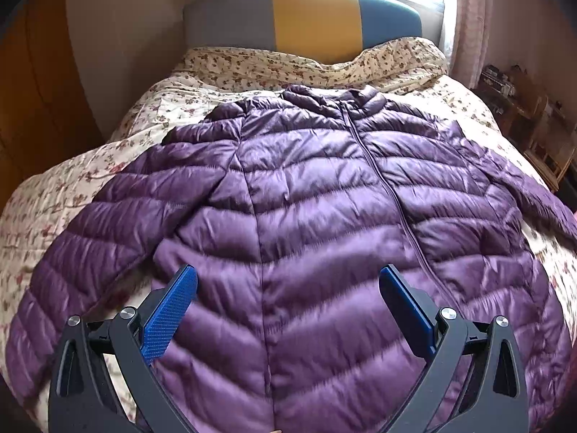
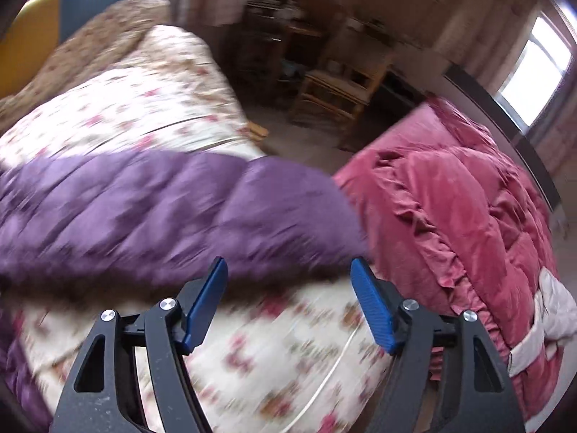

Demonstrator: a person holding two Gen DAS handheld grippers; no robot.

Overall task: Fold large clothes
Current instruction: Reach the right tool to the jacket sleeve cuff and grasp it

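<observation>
Purple puffer jacket [image 1: 306, 198] flat on bed [image 1: 54, 198], zipper axis running away from left hand-held gripper [image 1: 288, 285], jaws wide, empty

Jacket sleeve [image 2: 180, 209] crosswise just ahead of right hand-held gripper [image 2: 288, 270], nearer one, jaws part-open, empty

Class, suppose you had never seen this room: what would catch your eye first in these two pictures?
First, the purple puffer jacket, spread flat and zipped, front up, across the floral quilt. Behind it stands a headboard in grey, yellow and blue blocks. In the right wrist view, a rumpled pink quilt lies just past the jacket's sleeve end.
</observation>
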